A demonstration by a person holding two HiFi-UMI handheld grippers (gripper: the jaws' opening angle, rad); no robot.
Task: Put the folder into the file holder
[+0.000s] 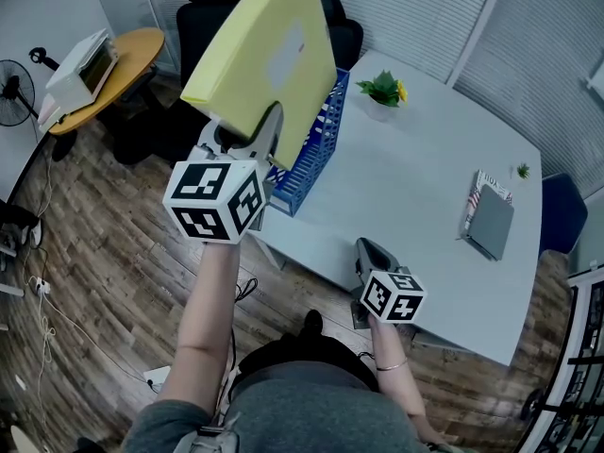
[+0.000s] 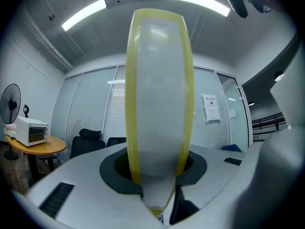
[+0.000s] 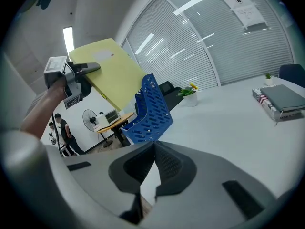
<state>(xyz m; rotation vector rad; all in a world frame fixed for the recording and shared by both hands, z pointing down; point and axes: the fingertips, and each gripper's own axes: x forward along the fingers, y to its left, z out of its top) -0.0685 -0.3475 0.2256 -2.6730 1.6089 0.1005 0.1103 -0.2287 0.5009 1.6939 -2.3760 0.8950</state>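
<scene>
My left gripper [image 1: 260, 128] is shut on the lower edge of a yellow folder [image 1: 269, 55]. It holds the folder raised and tilted above the blue mesh file holder [image 1: 311, 159]. The holder stands at the left edge of the white table [image 1: 425, 187]. In the left gripper view the folder [image 2: 159, 94] rises edge-on from between the jaws of that gripper [image 2: 157, 175]. My right gripper [image 1: 370, 251] hovers by the table's near edge, shut and empty. From the right gripper [image 3: 153, 144] I see the folder [image 3: 112, 70] just above and left of the file holder [image 3: 152, 111].
A small potted plant [image 1: 382, 90] stands behind the holder. A grey notebook on a book [image 1: 489, 217] lies at the table's right. Black chairs [image 1: 217, 8] and a round wooden table with a white appliance [image 1: 94, 64] stand to the left, and a fan [image 1: 14, 92] beyond.
</scene>
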